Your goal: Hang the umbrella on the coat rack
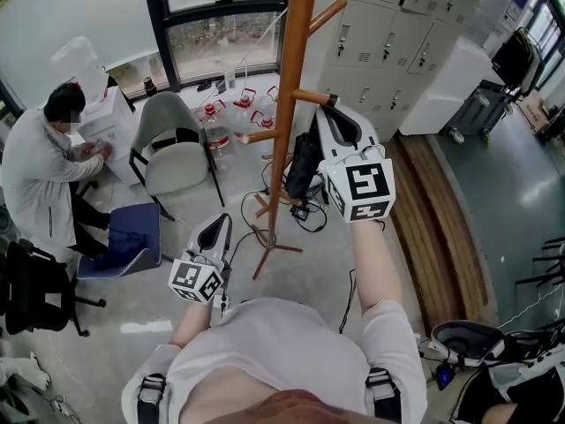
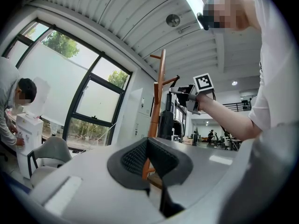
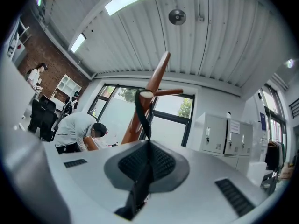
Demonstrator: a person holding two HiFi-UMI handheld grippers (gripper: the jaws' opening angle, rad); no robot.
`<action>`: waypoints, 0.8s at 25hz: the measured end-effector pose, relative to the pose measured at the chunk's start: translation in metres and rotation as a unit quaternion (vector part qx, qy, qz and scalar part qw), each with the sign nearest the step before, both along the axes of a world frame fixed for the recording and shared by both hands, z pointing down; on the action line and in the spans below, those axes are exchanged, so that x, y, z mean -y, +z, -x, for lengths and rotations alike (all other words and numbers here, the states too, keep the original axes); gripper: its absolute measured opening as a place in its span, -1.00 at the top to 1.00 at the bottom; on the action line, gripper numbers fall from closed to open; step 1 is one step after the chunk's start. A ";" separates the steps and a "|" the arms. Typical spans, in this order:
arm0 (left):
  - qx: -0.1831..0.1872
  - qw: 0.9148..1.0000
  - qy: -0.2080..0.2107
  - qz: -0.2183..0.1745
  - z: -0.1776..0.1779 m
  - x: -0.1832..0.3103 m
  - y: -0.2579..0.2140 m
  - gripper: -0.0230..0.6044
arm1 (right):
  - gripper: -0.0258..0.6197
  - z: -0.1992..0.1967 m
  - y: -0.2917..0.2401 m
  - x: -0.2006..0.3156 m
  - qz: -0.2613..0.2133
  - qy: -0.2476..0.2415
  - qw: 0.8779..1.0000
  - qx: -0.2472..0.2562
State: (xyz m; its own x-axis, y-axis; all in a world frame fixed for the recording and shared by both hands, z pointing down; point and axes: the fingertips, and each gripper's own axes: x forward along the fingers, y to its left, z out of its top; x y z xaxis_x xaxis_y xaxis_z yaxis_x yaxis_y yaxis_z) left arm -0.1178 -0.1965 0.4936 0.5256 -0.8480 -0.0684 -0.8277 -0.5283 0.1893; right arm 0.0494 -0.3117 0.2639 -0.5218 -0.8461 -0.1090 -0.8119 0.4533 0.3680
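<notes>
Pinching the thin black wrist strap (image 3: 142, 113) of the black folded umbrella (image 1: 305, 168), my right tongs (image 1: 332, 104) are pressed fully together on the webbing. They sit just beside the tall wooden coat rack (image 1: 287, 104), at the outer end of one short wooden peg (image 1: 309, 96) on its right side. In the right gripper view the strap climbs from between the pads to the pale tip of that peg and seems to curl over it. The umbrella hangs upright below my right tongs, close against the right side of the coat rack's pole and clear of the floor. My left tongs (image 1: 219, 223) are lower, left of the coat rack and well apart from the umbrella, with their pads meeting and nothing gripped between them.
</notes>
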 end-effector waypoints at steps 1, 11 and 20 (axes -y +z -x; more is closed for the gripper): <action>0.000 1.000 0.001 0.000 0.000 0.000 0.000 0.89 | 0.89 0.003 0.002 -0.003 0.000 -0.001 1.000 -0.004; -0.002 1.000 0.005 0.000 -0.003 -0.001 0.001 0.89 | 0.89 0.008 0.014 -0.018 0.004 -0.001 1.000 -0.002; 0.001 1.000 0.008 0.001 -0.004 -0.003 0.001 0.89 | 0.89 0.005 0.014 -0.022 0.008 0.005 1.000 0.003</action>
